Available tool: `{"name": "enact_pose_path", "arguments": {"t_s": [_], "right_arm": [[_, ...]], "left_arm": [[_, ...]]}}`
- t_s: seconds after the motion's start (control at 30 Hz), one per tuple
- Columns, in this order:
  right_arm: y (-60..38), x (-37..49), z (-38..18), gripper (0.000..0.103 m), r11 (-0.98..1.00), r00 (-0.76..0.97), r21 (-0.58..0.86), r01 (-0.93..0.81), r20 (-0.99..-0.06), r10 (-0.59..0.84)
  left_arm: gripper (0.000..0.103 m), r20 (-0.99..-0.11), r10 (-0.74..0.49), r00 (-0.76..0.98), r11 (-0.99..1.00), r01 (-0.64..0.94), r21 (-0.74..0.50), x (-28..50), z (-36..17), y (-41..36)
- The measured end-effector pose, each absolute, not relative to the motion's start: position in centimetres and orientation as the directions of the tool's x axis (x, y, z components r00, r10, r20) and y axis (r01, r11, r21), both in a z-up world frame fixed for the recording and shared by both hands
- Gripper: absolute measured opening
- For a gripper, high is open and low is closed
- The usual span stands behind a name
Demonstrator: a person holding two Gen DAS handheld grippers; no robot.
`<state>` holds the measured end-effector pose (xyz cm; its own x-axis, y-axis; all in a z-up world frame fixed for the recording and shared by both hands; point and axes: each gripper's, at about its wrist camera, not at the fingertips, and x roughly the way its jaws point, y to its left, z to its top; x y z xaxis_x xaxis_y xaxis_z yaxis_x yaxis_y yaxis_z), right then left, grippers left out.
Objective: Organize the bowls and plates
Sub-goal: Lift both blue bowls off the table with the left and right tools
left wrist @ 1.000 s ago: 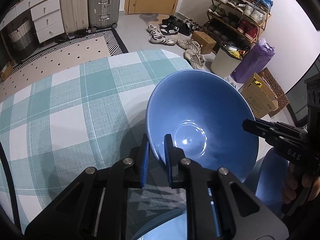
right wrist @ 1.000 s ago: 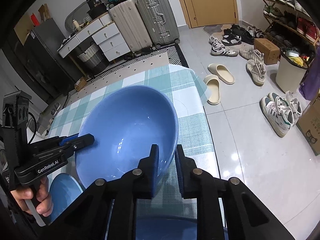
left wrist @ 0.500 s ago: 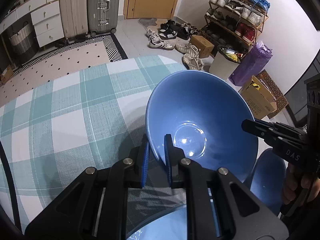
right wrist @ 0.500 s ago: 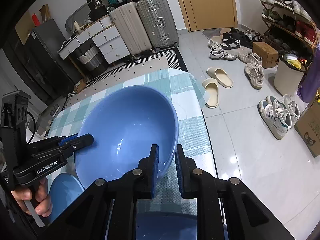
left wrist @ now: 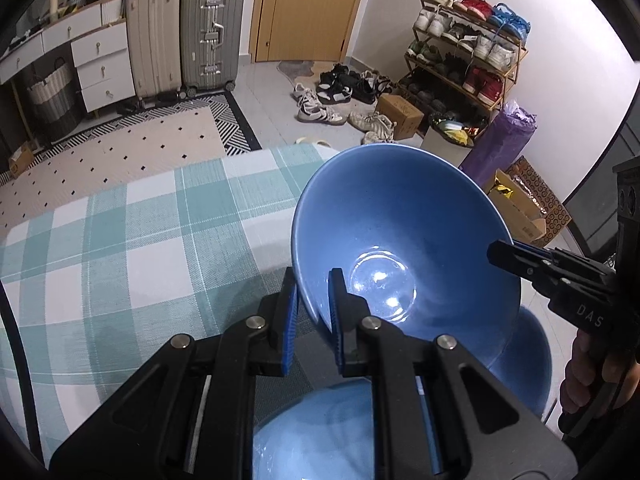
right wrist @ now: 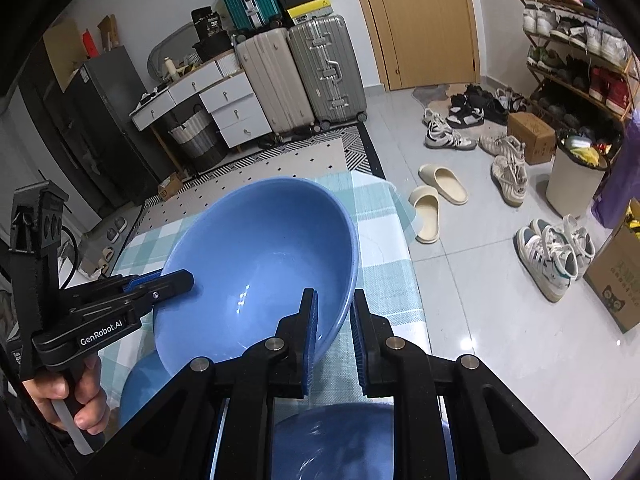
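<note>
A large blue bowl point(left wrist: 404, 248) is held in the air above the checked tablecloth point(left wrist: 120, 248), also seen in the right wrist view point(right wrist: 256, 264). My left gripper point(left wrist: 312, 312) is shut on its near rim. My right gripper point(right wrist: 334, 320) is shut on the opposite rim, and shows in the left wrist view point(left wrist: 496, 252). A second blue bowl point(left wrist: 320, 432) sits right below the left gripper and below the right one point(right wrist: 332, 440). Another blue dish point(left wrist: 524, 360) lies under the held bowl, partly hidden, also visible in the right wrist view point(right wrist: 138, 388).
The table's right edge point(right wrist: 412, 280) drops to a tiled floor with slippers point(right wrist: 440, 188) and shoes point(right wrist: 556, 256). Suitcases point(left wrist: 188, 32) and a drawer unit point(left wrist: 104, 68) stand at the far wall. A shoe rack point(left wrist: 468, 52) and white bin point(right wrist: 576, 180) stand right.
Both grippers have risen with the big bowl between them; the table and the blue dishes beneath sit lower and farther off. Both grips are unchanged.
</note>
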<state>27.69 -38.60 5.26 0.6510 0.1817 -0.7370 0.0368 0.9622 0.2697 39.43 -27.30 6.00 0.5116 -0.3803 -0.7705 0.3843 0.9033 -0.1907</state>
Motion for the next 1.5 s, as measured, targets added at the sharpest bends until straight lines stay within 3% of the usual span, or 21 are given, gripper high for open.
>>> {"name": "enact_pose_path", "arguments": {"t_s": [0.8, 1.5], "right_arm": [[-35.2, 22.2, 9.7, 0.017, 0.963, 0.699, 0.268, -0.036, -0.682, 0.216], [-29.0, 16.4, 11.8, 0.018, 0.96, 0.704, 0.232, -0.16, -0.654, 0.275]], "left_arm": [[0.012, -0.705, -0.381, 0.598, 0.912, 0.367, -0.182, 30.4, 12.3, -23.3], [0.012, -0.67, -0.341, 0.659, 0.94, 0.248, -0.233, 19.9, 13.0, -17.1]]}}
